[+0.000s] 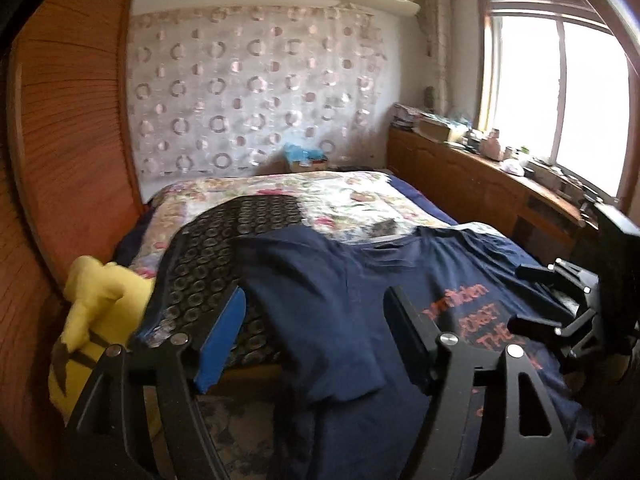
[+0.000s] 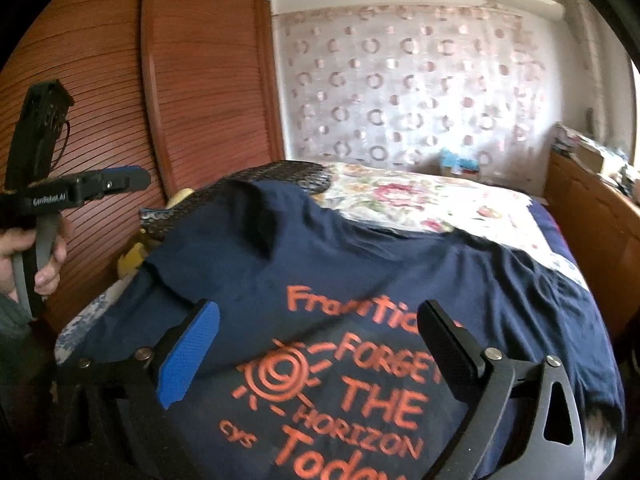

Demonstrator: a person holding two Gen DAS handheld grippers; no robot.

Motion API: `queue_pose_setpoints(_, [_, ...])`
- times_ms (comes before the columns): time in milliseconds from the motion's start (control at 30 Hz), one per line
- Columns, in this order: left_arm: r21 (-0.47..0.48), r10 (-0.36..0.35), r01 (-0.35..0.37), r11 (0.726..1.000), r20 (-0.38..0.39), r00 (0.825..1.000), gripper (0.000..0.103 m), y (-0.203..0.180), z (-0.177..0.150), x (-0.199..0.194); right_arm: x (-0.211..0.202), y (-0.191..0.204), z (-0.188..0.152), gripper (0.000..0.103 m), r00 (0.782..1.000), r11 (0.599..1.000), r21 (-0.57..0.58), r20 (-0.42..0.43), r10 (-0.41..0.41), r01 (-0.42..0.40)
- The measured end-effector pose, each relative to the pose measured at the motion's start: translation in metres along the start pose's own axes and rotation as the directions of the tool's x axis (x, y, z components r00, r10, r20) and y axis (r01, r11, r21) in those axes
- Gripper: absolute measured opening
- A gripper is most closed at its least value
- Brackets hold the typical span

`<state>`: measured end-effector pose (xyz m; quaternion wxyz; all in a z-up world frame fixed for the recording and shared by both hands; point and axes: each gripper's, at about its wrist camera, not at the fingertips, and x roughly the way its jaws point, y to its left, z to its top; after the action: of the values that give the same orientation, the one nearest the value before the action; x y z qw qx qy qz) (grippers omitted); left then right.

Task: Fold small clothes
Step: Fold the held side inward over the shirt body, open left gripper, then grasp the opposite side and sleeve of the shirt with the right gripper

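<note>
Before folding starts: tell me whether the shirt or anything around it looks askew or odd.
The navy T-shirt lies print-up but unevenly: its left sleeve is rumpled and draped over the black circle-patterned mat instead of lying flat. A yellow plush toy sits wedged beside the bed. Nothing looks damaged.

Orange print on the navy T-shirt [image 2: 360, 280], between and beyond the right gripper's jaws: "FORGET", "THE", "HORIZON", then "Today" cut off at the bottom edge, small "cys" beside it. Top word blurred, starts "Fron". Well off to the left of those jaws, "GenRobot.AI" in white on the left gripper [image 2: 136, 178].
</note>
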<state>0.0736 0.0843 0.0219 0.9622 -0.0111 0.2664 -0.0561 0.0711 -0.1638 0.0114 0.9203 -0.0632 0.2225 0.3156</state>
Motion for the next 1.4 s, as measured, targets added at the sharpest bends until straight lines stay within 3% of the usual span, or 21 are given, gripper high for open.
queue_pose_setpoints(200, [-0.017, 0.020, -0.020, 1.000, -0.001, 1.000, 0.073, 0.006, -0.016, -0.004, 0.027, 0.010, 0.018, 0.091, 0.999, 0.998, -0.056, -0.027, 0.041, -0.042])
queue_pose_setpoints(500, [-0.018, 0.026, -0.026, 1.000, 0.001, 1.000, 0.073, -0.008, -0.030, 0.004, 0.031, -0.010, 0.027, 0.091, 0.999, 0.999, -0.035, -0.022, 0.023, -0.024])
queue_pose_setpoints(633, [-0.006, 0.020, -0.020, 1.000, -0.002, 1.000, 0.073, -0.021, -0.036, 0.011, 0.027, -0.023, 0.025, 0.091, 1.000, 1.000, -0.015, -0.029, -0.008, 0.007])
queue_pose_setpoints(833, [0.008, -0.009, 0.009, 1.000, -0.031, 0.999, 0.073, -0.046, -0.042, 0.023, 0.001, -0.075, 0.012, 0.089, 0.991, 0.992, 0.019, -0.050, -0.121, 0.122])
queue_pose_setpoints(1100, [0.004, -0.063, 0.063, 0.998, -0.046, 0.997, 0.073, -0.078, -0.049, 0.028, -0.043, -0.167, -0.025, 0.067, 0.945, 0.950, 0.069, -0.147, -0.291, 0.303])
queue_pose_setpoints(1267, [0.023, -0.036, 0.037, 0.999, -0.047, 0.998, 0.073, -0.094, -0.050, 0.027, -0.067, -0.219, -0.063, 0.065, 0.902, 0.910, 0.129, -0.242, -0.357, 0.395])
queue_pose_setpoints(1400, [0.027, -0.034, 0.034, 0.999, -0.035, 0.999, 0.073, -0.103, -0.049, 0.024, -0.083, -0.246, -0.087, 0.064, 0.883, 0.882, 0.195, -0.294, -0.364, 0.429])
